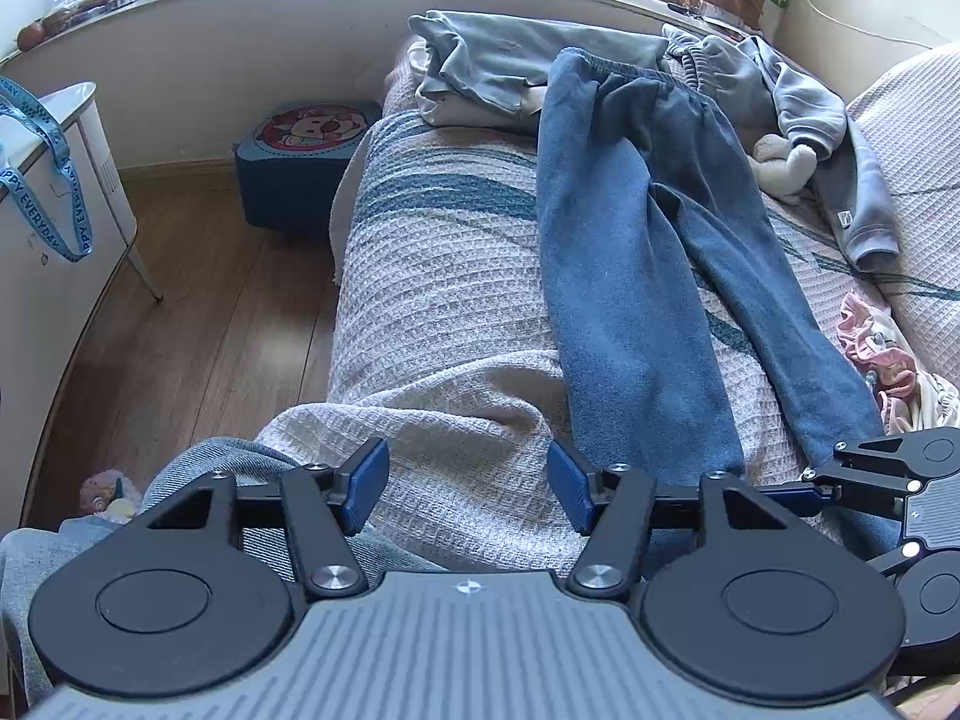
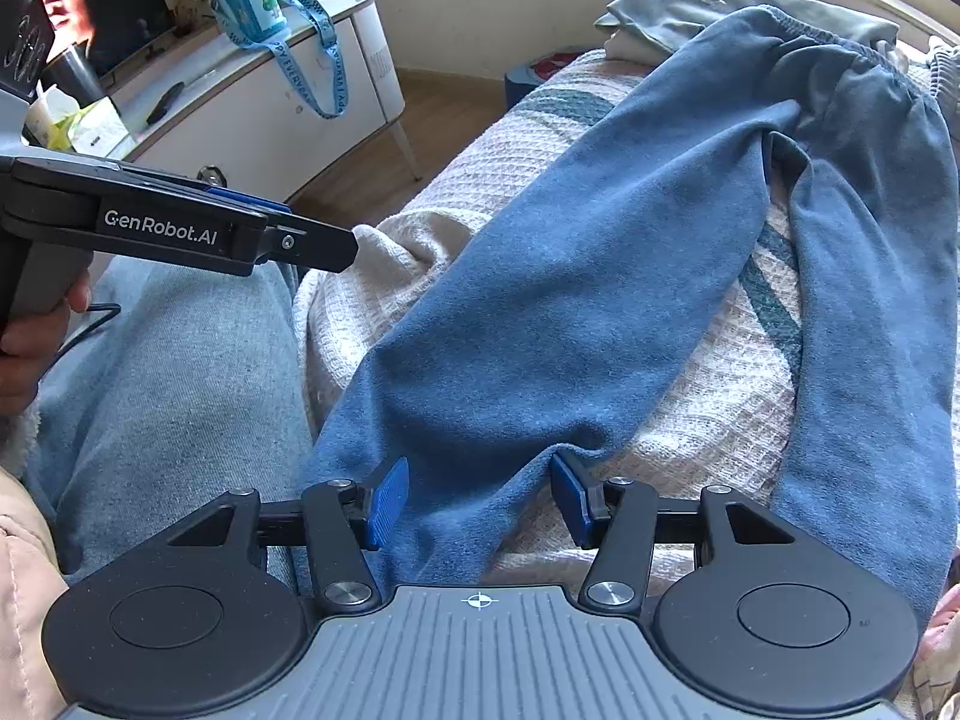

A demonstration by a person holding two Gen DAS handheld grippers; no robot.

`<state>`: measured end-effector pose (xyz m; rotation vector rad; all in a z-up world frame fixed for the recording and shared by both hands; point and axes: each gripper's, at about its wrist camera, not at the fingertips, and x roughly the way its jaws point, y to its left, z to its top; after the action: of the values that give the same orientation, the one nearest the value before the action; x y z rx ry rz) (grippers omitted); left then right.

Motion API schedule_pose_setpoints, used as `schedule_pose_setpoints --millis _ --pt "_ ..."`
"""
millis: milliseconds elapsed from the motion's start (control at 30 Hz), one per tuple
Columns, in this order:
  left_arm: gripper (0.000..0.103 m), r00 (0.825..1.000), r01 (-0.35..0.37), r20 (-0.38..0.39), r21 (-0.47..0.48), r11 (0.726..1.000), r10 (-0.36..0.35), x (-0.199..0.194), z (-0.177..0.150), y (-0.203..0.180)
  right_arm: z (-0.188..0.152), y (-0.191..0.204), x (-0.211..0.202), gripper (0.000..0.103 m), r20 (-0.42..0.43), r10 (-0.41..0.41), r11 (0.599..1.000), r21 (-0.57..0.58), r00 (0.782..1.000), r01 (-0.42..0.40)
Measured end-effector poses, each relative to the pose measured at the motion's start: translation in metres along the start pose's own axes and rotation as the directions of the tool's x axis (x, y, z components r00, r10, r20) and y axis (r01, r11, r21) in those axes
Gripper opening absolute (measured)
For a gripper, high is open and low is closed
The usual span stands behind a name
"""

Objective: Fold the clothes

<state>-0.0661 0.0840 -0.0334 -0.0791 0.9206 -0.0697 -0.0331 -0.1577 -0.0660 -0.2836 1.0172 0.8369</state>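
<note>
Blue sweatpants [image 1: 636, 276] lie spread flat on the bed [image 1: 444, 312], waistband at the far end, both legs running toward the person, over a waffle-weave cover with teal streaks. Left tongs [image 1: 468, 492]: jaws apart, nothing between them, over bare cover just left of the nearer leg cuff. Right tongs [image 2: 480, 501]: jaws apart, straddling one leg's cuff, pads not pressing the fabric. Grey clothes [image 1: 516, 60] piled beyond the waistband, a grey hoodie [image 1: 828, 138] to the right. Person's jeans-clad knee [image 2: 180, 384] at the bed edge.
</note>
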Motion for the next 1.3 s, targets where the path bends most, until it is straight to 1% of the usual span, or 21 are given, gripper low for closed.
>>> schedule_pose_setpoints --millis 100,267,400,533,600,633,667,700,733,833,900,1000,1067,1167,1300 --pt "0.060 1.000 0.001 -0.001 0.001 1.000 -0.001 0.000 -0.001 0.000 0.000 0.001 0.000 0.053 -0.001 -0.002 1.000 -0.003 1.000 0.002" --pt "0.065 1.000 0.004 0.005 -0.006 1.000 -0.004 0.000 0.000 0.001 0.001 0.001 0.002 0.053 -0.009 0.003 1.000 -0.006 1.000 -0.003" --pt "0.069 1.000 0.014 0.019 -0.004 1.000 -0.014 -0.002 0.000 0.000 -0.002 -0.001 0.012 0.053 -0.044 0.018 1.000 0.010 0.999 -0.018" --pt "0.070 1.000 0.007 0.016 -0.002 1.000 -0.007 -0.002 0.000 -0.001 -0.005 0.001 0.015 0.055 -0.044 0.025 1.000 0.000 0.999 -0.025" --pt "0.070 1.000 0.005 0.010 -0.006 1.000 -0.005 -0.001 0.000 0.000 -0.006 0.000 0.016 0.053 -0.039 0.026 1.000 0.000 0.999 -0.026" --pt "0.070 1.000 0.008 0.008 -0.010 1.000 -0.008 0.000 0.000 0.000 -0.006 0.000 0.016 0.049 -0.038 0.024 1.000 -0.002 0.999 -0.025" --pt "0.070 1.000 0.014 0.006 -0.015 1.000 -0.014 0.000 -0.001 0.001 -0.006 0.000 0.014 0.041 -0.034 0.017 1.000 -0.005 0.999 -0.018" --pt "0.070 1.000 0.020 0.004 -0.020 1.000 -0.020 0.000 -0.001 0.001 -0.006 0.000 0.013 0.036 -0.030 0.008 1.000 -0.009 1.000 -0.009" --pt "0.070 1.000 0.024 0.002 -0.023 0.999 -0.023 0.001 -0.001 0.002 -0.006 -0.001 0.010 0.029 -0.020 -0.001 1.000 -0.014 1.000 0.000" --pt "0.070 1.000 0.031 0.007 -0.026 0.999 -0.031 0.000 -0.001 0.001 -0.006 -0.006 -0.002 0.028 0.010 -0.015 1.000 0.008 1.000 0.015" --pt "0.072 0.999 0.043 0.008 -0.031 0.999 -0.043 0.000 -0.001 0.002 -0.009 -0.009 -0.010 0.030 0.035 -0.034 0.999 0.025 0.999 0.033" --pt "0.072 0.998 0.060 0.000 -0.041 0.997 -0.060 0.002 -0.001 0.005 -0.013 -0.010 -0.017 0.031 0.045 -0.016 0.999 0.030 0.999 0.015" --pt "0.072 0.998 0.068 -0.004 -0.047 0.997 -0.068 0.002 -0.001 0.006 -0.016 -0.006 -0.018 0.031 0.031 -0.007 1.000 0.007 1.000 0.007" --pt "0.072 0.998 0.070 0.002 -0.042 0.997 -0.070 0.000 -0.002 0.005 -0.020 -0.001 -0.021 0.033 -0.017 0.010 1.000 -0.026 1.000 -0.010" --pt "0.072 0.997 0.081 -0.005 -0.026 0.996 -0.082 0.001 -0.003 0.001 -0.031 -0.002 -0.033 0.033 -0.055 0.028 0.999 -0.023 0.998 -0.029"
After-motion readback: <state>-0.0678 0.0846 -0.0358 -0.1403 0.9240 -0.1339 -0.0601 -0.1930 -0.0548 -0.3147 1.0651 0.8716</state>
